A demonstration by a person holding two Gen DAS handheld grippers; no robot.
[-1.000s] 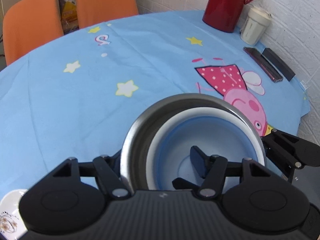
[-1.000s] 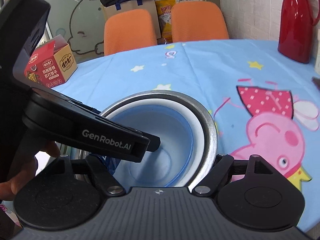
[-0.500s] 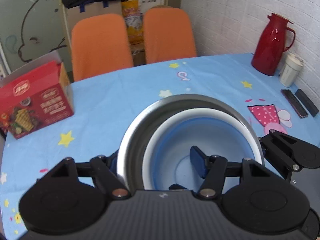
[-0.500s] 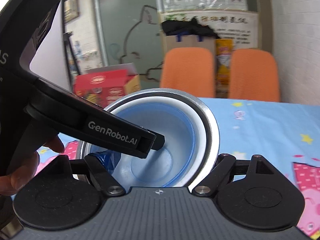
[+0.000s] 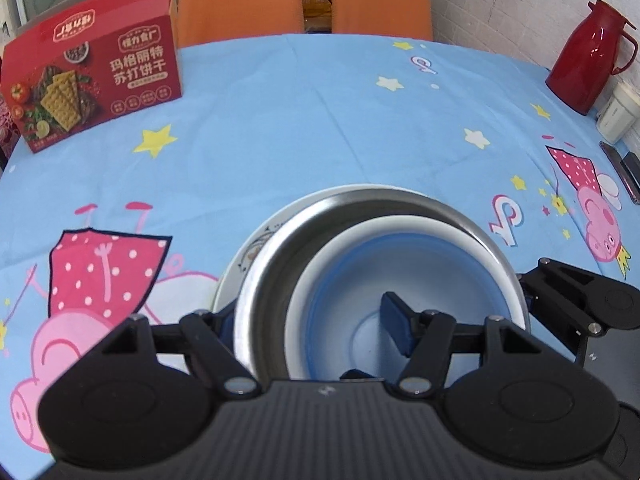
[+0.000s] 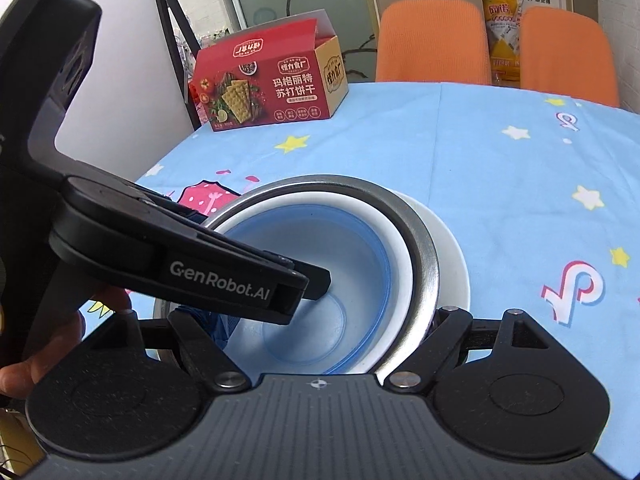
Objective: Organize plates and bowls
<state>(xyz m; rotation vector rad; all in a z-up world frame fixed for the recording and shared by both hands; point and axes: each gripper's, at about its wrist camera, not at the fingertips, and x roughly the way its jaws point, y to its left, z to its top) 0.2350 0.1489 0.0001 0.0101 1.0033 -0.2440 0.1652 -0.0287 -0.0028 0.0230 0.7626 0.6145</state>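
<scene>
Item: steel bowl (image 5: 280,264) nesting blue bowl (image 5: 344,280), pinched at opposite rims by left gripper (image 5: 316,320) and right gripper (image 6: 324,320). Handling: lower level, centred on white plate (image 6: 452,256); release together.

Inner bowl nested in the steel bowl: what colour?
Translucent blue plastic bowl with a white rim; clearest in the right wrist view.

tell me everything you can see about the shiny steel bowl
The shiny round stainless-steel bowl sits upright with a wide polished rim. A white bowl with blue interior is nested inside it, and a white patterned plate lies beneath it. The left gripper and right gripper each clamp opposite sides of the nested rims.
</scene>
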